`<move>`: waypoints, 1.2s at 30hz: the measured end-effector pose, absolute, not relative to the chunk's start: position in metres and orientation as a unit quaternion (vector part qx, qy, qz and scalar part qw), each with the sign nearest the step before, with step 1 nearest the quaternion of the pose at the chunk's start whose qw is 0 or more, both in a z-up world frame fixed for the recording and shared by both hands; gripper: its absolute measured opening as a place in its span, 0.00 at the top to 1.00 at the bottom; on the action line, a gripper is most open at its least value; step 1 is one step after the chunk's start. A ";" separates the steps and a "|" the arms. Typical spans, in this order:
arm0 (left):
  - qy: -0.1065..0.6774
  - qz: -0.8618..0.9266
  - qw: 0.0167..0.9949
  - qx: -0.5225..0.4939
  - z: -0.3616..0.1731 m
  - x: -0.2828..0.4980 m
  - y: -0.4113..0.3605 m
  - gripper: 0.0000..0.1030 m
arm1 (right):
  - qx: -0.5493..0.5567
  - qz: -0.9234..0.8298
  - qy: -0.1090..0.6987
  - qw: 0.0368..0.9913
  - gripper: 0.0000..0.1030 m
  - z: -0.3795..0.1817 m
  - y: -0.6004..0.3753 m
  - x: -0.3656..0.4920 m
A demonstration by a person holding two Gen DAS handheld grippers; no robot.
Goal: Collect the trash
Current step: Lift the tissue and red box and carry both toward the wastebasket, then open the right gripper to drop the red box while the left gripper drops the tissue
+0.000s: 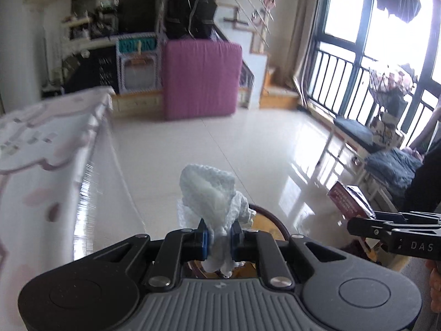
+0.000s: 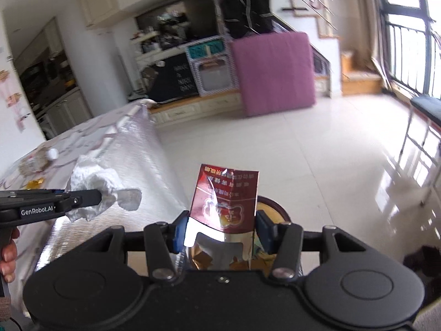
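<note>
White crumpled tissue (image 1: 213, 190) fills my left wrist view, pinched low between the blue pads of my left gripper (image 1: 219, 238), whose jaws stand almost together on the thin wad. I hold it by its tail so the bulk stands clear ahead of the fingers. Below and beyond it curves the dark rim of a bin (image 1: 271, 216) with a yellowish inside; I judge that is where both pieces go. At the right edge my right gripper (image 1: 358, 224) reaches in, lettered "DAS", carrying a red packet (image 1: 348, 198).

From my right wrist view, the red packet (image 2: 226, 201) stands upright between the pads of my right gripper (image 2: 220, 234), jaws about half apart and closed across its width. Its white print is Chinese, upside down and too blurred to read. The bin (image 2: 275, 207) shows just behind it. At left my left gripper (image 2: 82, 197), marked "GenRobot.AI", carries the tissue (image 2: 99, 182) beside the cloth-covered table (image 2: 110, 138).
</note>
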State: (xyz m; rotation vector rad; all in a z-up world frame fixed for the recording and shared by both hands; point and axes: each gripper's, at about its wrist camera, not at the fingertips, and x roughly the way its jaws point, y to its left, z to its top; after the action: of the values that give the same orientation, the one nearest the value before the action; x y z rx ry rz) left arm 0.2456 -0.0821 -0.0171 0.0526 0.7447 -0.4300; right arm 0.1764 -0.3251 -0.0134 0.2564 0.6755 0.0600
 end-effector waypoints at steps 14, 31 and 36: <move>0.536 -0.242 0.809 0.007 -0.149 0.349 -0.149 0.85 | 0.198 0.019 0.414 0.888 0.50 -0.096 -0.377 0.235; 0.672 -0.230 0.697 0.093 -0.280 0.399 -0.181 0.85 | 0.324 0.059 0.517 0.790 0.49 -0.184 -0.384 0.325; 0.678 -0.238 0.688 0.107 -0.298 0.398 -0.190 0.85 | 0.375 0.065 0.520 0.765 0.49 -0.202 -0.376 0.363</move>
State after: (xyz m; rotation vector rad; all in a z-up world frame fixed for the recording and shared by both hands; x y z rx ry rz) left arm 0.3980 -0.1903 -0.2985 0.2404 1.5170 -0.5317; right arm 0.3630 -0.3762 -0.2024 0.8143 1.1295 0.1406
